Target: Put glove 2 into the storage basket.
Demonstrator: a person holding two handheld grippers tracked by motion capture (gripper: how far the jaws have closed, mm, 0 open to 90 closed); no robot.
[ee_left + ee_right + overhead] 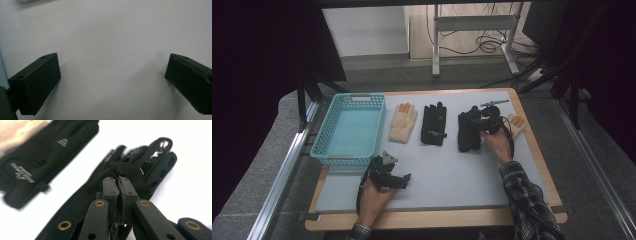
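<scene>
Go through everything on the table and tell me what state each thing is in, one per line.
Basket: upright, nothing in it.
Cream glove: flat on the mat, beside the basket.
Middle black glove: flat, untouched.
Right black glove: pinched by the right claw.
Far cream glove: flat, partly hidden behind the right hand.
Left claw: open over bare mat.
Right claw: shut on the right black glove.

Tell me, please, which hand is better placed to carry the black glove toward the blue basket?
Right: its tongs are already shut on the right-hand black glove. The left tongs hang open over bare mat, though nearer the blue basket.
</scene>
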